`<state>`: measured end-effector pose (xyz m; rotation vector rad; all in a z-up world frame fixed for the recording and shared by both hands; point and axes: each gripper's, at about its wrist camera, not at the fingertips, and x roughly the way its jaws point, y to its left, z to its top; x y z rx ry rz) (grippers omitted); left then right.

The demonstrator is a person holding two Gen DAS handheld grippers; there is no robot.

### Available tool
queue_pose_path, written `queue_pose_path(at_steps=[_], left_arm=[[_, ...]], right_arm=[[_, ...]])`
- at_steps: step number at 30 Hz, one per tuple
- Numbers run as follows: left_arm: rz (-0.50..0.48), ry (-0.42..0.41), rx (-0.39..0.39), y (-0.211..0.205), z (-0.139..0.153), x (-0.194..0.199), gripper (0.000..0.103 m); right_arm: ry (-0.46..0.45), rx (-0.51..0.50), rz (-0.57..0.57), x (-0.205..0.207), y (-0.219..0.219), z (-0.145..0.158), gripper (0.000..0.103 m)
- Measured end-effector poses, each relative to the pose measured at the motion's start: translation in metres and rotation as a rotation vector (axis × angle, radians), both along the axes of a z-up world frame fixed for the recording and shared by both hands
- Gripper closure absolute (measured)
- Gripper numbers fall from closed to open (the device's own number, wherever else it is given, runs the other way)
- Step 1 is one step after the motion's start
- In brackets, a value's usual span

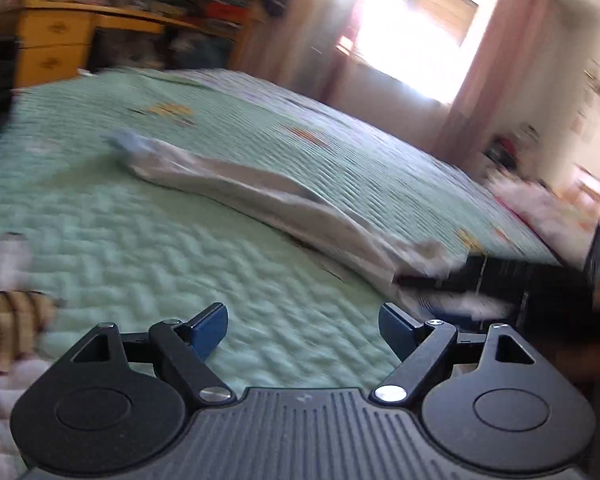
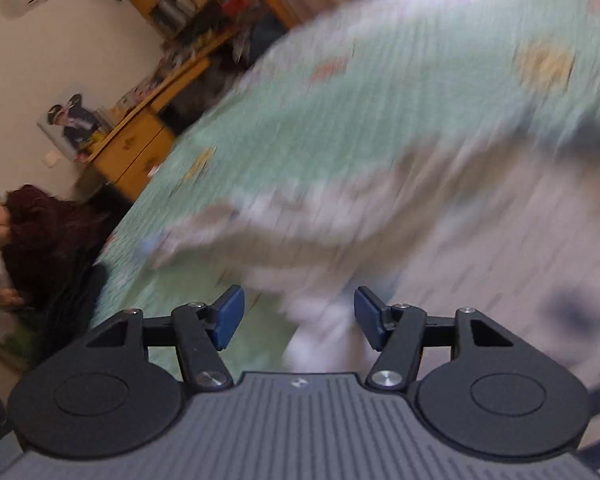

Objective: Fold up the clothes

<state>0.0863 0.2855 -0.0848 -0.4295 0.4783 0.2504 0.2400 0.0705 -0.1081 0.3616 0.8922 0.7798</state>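
A long pale grey-white garment (image 1: pixel 260 188) lies folded in a narrow strip across the green quilted bed (image 1: pixel 140 240). My left gripper (image 1: pixel 302 320) hovers open over bare quilt in front of that strip, with nothing between its blue pads. At the strip's right end a dark blurred shape, my right gripper (image 1: pixel 500 276), is at the cloth. In the right wrist view the picture is smeared. There the pale garment (image 2: pixel 380 232) spreads ahead, and a fold of it lies under the gap of my right gripper (image 2: pixel 299 312). Its jaws stand apart and the pads do not press the cloth.
A striped cloth (image 1: pixel 8 320) lies at the bed's left edge and a pink-white pile of clothes (image 1: pixel 540 204) at the far right. A yellow desk with drawers (image 1: pixel 52 48) stands beyond the bed, near a bright window (image 1: pixel 412 28). A person in a dark red top (image 2: pixel 40 236) sits beside the bed.
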Motion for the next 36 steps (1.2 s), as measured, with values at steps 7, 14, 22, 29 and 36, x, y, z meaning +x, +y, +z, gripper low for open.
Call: queue_pose_path(at_steps=[7,14,22,29,36], left_arm=[[0.108,-0.011,-0.013,0.020,0.002,-0.009,0.014],[0.113,0.001,-0.034,0.029,-0.001,-0.010,0.013],[0.120,0.006,-0.005,0.023,-0.003,-0.007,0.012],[0.020,-0.074,0.109,-0.006,0.011,-0.009,0.012],[-0.253,-0.106,0.242,-0.083,0.036,-0.001,0.006]], right_arm=[[-0.066,0.007,0.050,-0.018,0.013,0.024,0.033],[-0.100,0.066,-0.020,-0.028,-0.008,0.027,0.032],[0.048,0.085,0.023,-0.034,-0.007,0.008,0.032],[-0.097,0.104,-0.389,-0.054,-0.134,0.033,0.032],[-0.059,0.018,-0.588,0.031,-0.270,0.022,0.029]])
